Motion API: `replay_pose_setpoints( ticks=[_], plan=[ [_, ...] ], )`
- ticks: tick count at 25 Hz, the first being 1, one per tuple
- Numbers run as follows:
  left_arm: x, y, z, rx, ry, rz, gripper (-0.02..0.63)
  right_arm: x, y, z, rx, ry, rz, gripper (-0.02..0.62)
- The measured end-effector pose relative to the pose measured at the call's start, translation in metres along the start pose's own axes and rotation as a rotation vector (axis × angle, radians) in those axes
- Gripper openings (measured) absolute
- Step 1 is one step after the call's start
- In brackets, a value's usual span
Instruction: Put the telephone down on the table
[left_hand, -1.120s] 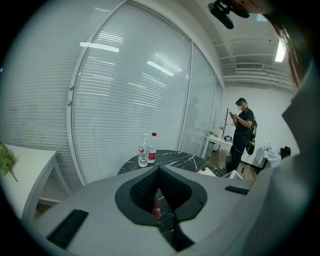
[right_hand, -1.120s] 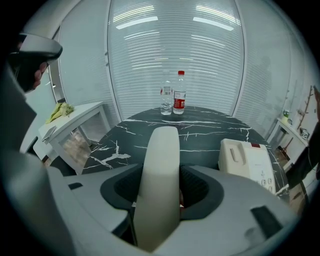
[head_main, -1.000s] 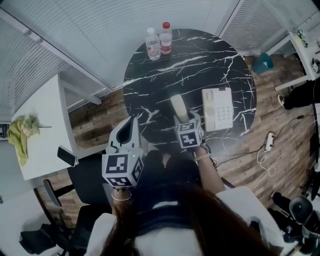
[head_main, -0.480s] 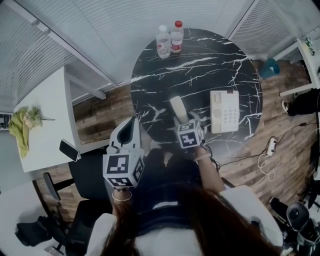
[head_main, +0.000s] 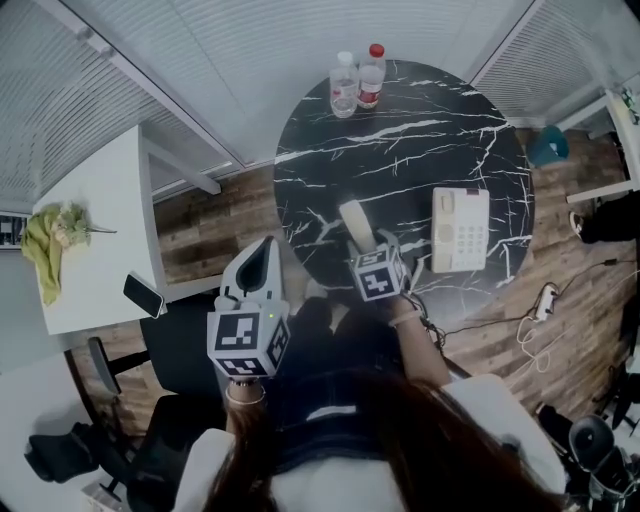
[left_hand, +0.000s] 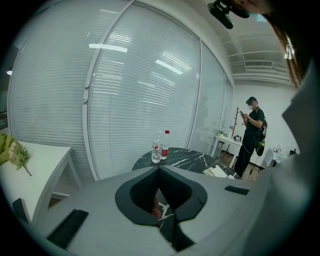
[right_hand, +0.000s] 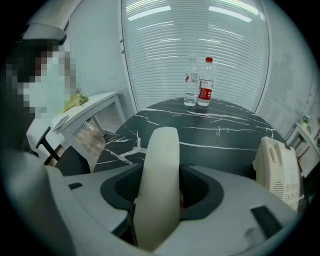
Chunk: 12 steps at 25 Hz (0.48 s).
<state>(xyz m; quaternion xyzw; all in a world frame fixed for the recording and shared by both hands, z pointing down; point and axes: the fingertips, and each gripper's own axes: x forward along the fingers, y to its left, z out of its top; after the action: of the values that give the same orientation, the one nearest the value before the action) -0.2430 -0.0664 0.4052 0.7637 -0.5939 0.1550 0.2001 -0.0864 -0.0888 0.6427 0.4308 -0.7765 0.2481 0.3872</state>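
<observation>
A cream telephone handset (head_main: 356, 222) sticks out forward from my right gripper (head_main: 366, 246), which is shut on it over the near part of the round black marble table (head_main: 400, 150). In the right gripper view the handset (right_hand: 159, 180) fills the space between the jaws. Whether it touches the tabletop I cannot tell. The cream telephone base (head_main: 460, 230) lies flat on the table to the right, also visible in the right gripper view (right_hand: 280, 167). My left gripper (head_main: 262, 262) is shut on nothing, off the table's left front edge.
Two water bottles (head_main: 358, 80) stand at the table's far edge. A white desk (head_main: 95, 200) at the left carries a green cloth (head_main: 42, 245) and a dark phone (head_main: 145, 295). A black chair (head_main: 180, 350) is below it. Cables (head_main: 540, 300) lie on the floor at the right. A person (left_hand: 250, 135) stands far off.
In the head view the table, bottles and telephone base have slid to the right and a little up. Both grippers keep their places, and the handset stays in the right one.
</observation>
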Motion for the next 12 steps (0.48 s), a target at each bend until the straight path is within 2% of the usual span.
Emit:
replay_pose_setpoints(
  ticks=[12],
  plan=[
    [-0.005,0.013,-0.004,-0.002,0.012,0.027,0.000,0.016,0.022,-0.002,-0.016,0.030,0.045,0.222]
  ],
)
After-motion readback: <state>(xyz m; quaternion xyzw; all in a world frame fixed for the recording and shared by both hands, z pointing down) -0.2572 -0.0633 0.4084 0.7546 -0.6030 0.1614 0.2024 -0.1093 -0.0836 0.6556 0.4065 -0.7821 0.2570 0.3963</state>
